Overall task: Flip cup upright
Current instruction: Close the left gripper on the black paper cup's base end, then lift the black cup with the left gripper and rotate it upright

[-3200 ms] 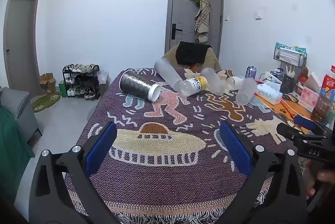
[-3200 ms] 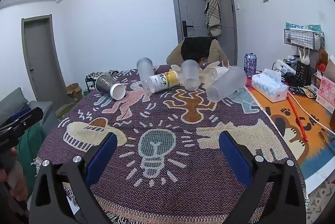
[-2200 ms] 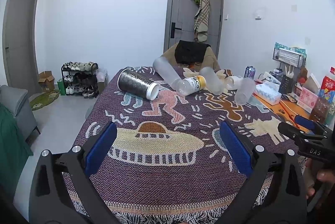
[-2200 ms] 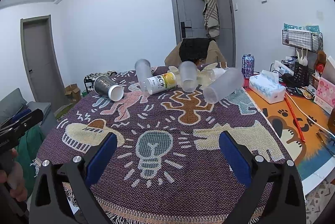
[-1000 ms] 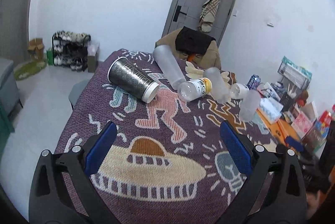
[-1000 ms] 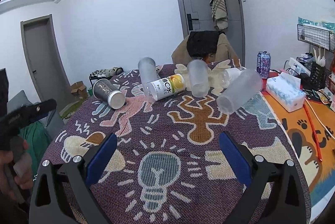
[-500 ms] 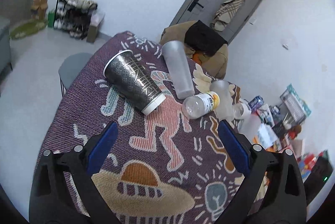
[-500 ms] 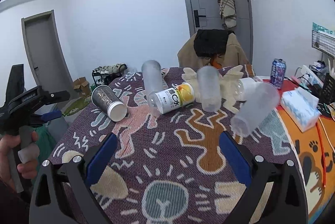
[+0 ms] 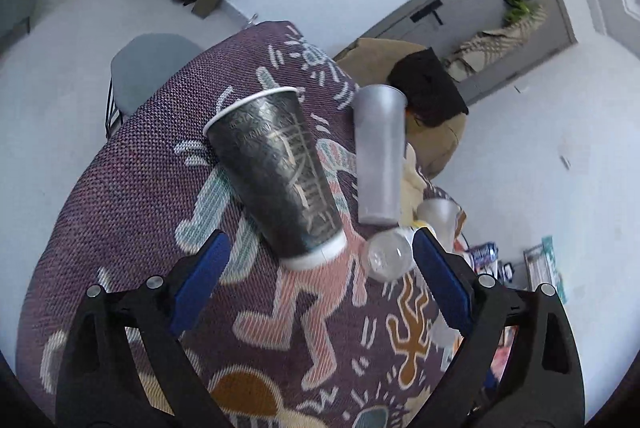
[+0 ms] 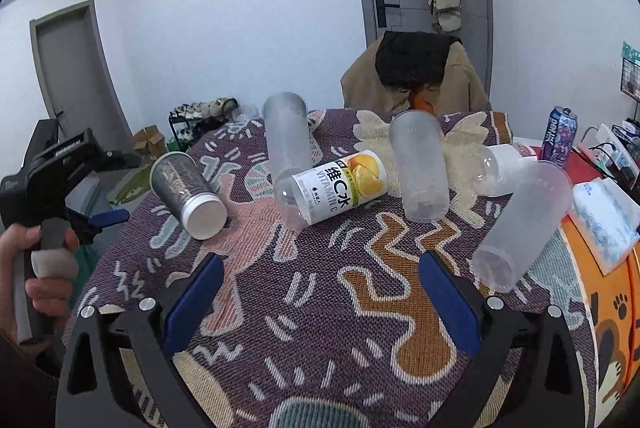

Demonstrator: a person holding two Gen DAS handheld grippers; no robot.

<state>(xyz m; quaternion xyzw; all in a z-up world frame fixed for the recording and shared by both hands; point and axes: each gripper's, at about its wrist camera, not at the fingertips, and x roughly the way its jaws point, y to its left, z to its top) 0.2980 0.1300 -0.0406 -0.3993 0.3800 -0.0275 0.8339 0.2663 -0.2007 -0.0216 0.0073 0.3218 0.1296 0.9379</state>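
Note:
A black patterned paper cup [image 9: 276, 175] lies on its side on the purple woven cloth [image 9: 132, 187], white base toward me, rim away. It also shows in the right wrist view [image 10: 186, 193] at the left. My left gripper [image 9: 318, 268] is open and empty, hovering above the cup's base end, jaws spread wider than the cup. In the right wrist view the left gripper [image 10: 90, 171] is held at the table's left edge. My right gripper [image 10: 318, 292] is open and empty over the cloth's middle, short of the cups.
Three frosted plastic cups [image 10: 288, 135] [image 10: 420, 171] [image 10: 520, 228] lie on their sides, with a vitamin drink bottle [image 10: 332, 187] and a clear bottle [image 10: 500, 167]. A chair with a jacket [image 10: 416, 71] stands behind. A tissue pack [image 10: 604, 216] and a can [image 10: 560, 135] sit right.
My left gripper has moved forward and tilted down over the black paper cup, which now fills the view. My right gripper has advanced a little toward the cups. Both stay open.

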